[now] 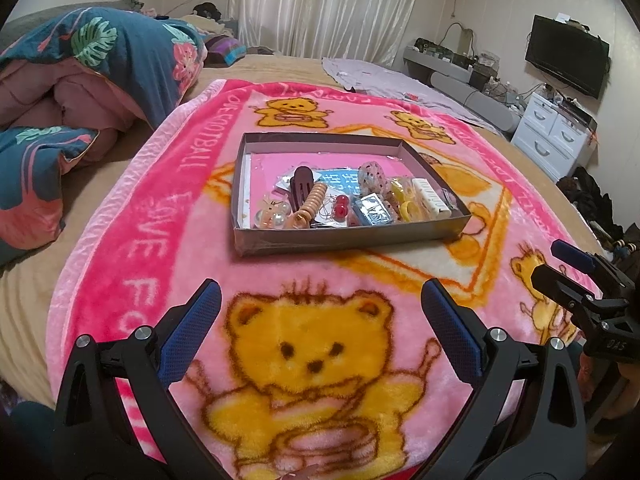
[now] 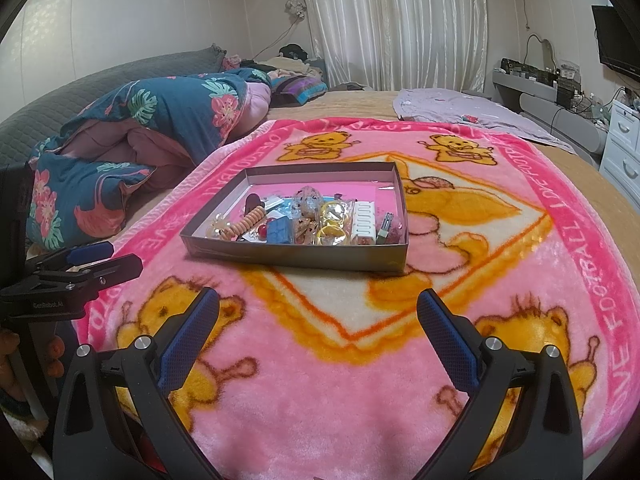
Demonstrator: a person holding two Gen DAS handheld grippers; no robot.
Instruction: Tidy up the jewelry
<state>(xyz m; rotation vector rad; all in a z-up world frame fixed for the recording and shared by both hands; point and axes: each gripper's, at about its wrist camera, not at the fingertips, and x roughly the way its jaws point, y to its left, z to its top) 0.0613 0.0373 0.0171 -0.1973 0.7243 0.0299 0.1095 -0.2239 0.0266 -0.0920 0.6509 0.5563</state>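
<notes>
A shallow grey box sits on the pink bear blanket. It holds a pile of small items at its near end: a brown hair claw, an orange coil hair tie, red beads, a blue packet, yellow rings and a white comb-like clip. My left gripper is open and empty, short of the box. My right gripper is open and empty, also short of it; it also shows in the left wrist view.
A folded floral quilt lies left on the bed. A grey cloth lies far right. A white drawer cabinet and a TV stand by the right wall. Curtains hang behind.
</notes>
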